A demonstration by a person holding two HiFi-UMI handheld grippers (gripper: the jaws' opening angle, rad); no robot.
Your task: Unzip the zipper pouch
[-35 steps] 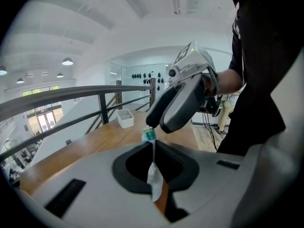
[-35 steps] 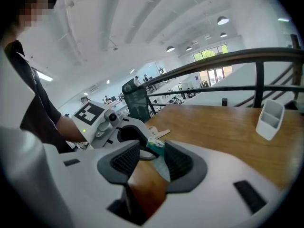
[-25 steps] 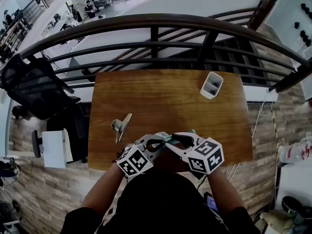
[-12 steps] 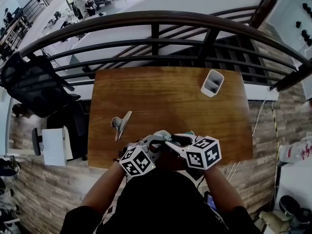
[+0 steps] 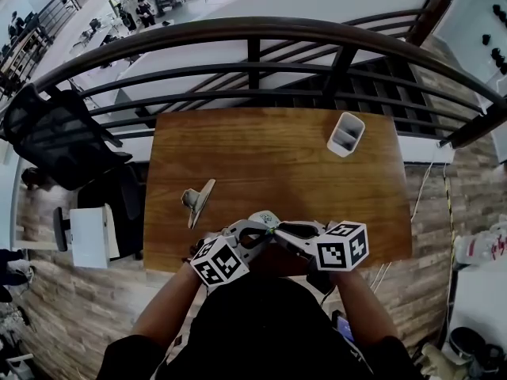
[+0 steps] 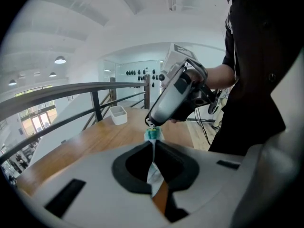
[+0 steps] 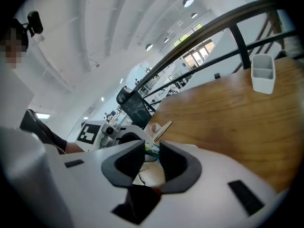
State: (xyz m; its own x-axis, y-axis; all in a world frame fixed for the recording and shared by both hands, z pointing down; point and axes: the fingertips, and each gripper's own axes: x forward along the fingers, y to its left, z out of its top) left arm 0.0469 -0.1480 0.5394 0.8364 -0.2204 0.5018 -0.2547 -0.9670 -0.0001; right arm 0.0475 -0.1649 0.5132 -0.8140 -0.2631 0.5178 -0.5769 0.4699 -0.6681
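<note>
A small white zipper pouch [image 5: 266,219] with a teal zipper end [image 6: 152,134] hangs between my two grippers, just above the front edge of the wooden table [image 5: 269,157]. My left gripper [image 5: 257,229] is shut on the pouch's thin fabric [image 6: 153,172], which rises straight out of its jaws. Facing it from the right, my right gripper [image 5: 277,229] has just been closing its jaws. The teal zipper end [image 7: 151,149] sits between them, and in the left gripper view its tips [image 6: 152,123] pinch that end. Most of the pouch is hidden by the grippers.
A metal binder clip [image 5: 198,200] lies on the table's left side. A white divided cup [image 5: 345,136] stands at the far right corner. Beyond the table runs a dark railing [image 5: 253,34], and a black chair [image 5: 55,137] stands at the left.
My right gripper has rolled a little, so its marker cube now faces more upward and sits slightly further right. The left gripper and the pouch have stayed in place.
</note>
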